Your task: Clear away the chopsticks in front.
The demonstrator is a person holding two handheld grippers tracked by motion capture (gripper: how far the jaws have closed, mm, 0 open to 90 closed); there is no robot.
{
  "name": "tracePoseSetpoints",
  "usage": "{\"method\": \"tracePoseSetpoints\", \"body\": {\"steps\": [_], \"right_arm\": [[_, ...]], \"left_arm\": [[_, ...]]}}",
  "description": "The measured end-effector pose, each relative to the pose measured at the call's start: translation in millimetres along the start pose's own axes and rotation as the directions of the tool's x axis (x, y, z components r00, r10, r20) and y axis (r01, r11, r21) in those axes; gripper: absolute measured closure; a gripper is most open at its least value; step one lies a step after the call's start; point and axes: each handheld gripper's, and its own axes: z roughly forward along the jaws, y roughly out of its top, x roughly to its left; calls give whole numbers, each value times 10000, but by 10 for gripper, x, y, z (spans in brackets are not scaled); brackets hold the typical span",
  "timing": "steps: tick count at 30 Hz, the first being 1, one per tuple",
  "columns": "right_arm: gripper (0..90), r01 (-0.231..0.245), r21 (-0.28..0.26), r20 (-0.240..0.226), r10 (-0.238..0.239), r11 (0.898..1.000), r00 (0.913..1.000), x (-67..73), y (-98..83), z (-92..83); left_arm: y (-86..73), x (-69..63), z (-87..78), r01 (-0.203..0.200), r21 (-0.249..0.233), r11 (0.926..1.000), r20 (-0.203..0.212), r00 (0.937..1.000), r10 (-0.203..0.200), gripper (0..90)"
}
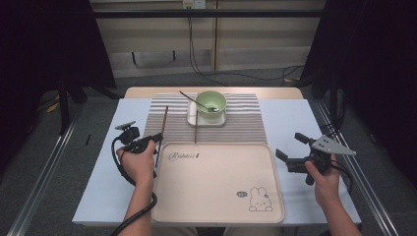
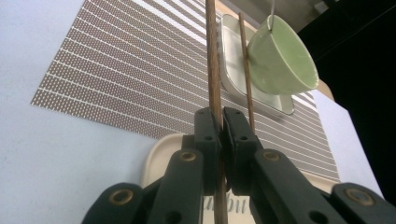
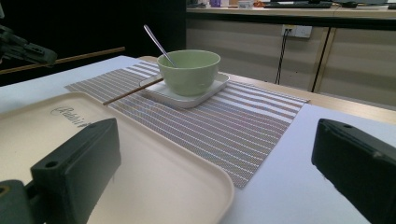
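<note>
My left gripper (image 1: 156, 138) (image 2: 221, 117) is shut on a brown chopstick (image 1: 164, 120) (image 2: 213, 65), held off the table at the tray's far left corner and pointing away over the striped placemat (image 1: 246, 120). A second chopstick (image 1: 195, 129) (image 2: 246, 70) (image 3: 133, 93) lies with one end on the white square plate (image 1: 193, 119) (image 2: 229, 74) (image 3: 187, 99). A green bowl (image 1: 211, 103) (image 2: 280, 56) (image 3: 189, 72) with a metal spoon (image 1: 192, 100) (image 3: 158, 43) stands on that plate. My right gripper (image 1: 289, 145) (image 3: 217, 140) is open and holds nothing, just right of the beige tray (image 1: 216, 182) (image 3: 140, 154).
The tray bears a rabbit print and takes up the near middle of the white table (image 1: 290, 118). A metal rail (image 1: 361, 182) runs along each side of the table. Cables lie on the floor beyond the far edge.
</note>
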Motion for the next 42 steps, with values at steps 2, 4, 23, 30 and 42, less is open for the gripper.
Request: {"method": "tracePoseSetpoints", "body": {"steps": [2, 4, 23, 30, 42], "right_arm": [[10, 28, 12, 6, -28, 10000, 10000, -1, 0, 0], [10, 15, 4, 9, -15, 10000, 10000, 2, -1, 5], [10, 111, -13, -30, -111, 9999, 9999, 10, 5, -6], [10, 88, -20, -73, -88, 10000, 9999, 11, 4, -2], [10, 29, -34, -57, -29, 10000, 10000, 20, 9, -6]], "left_arm": [[-40, 21, -34, 65, -85, 9999, 144, 9999, -64, 854], [-81, 36, -56, 64, -129, 9999, 138, 9999, -62, 854], [-383, 65, -263, 163, -265, 9995, 341, 9993, -154, 854], [-470, 32, -330, 50, -399, 9992, 371, 9993, -36, 854], [-665, 46, -411, -74, -404, 9992, 186, 9998, 81, 854]]}}
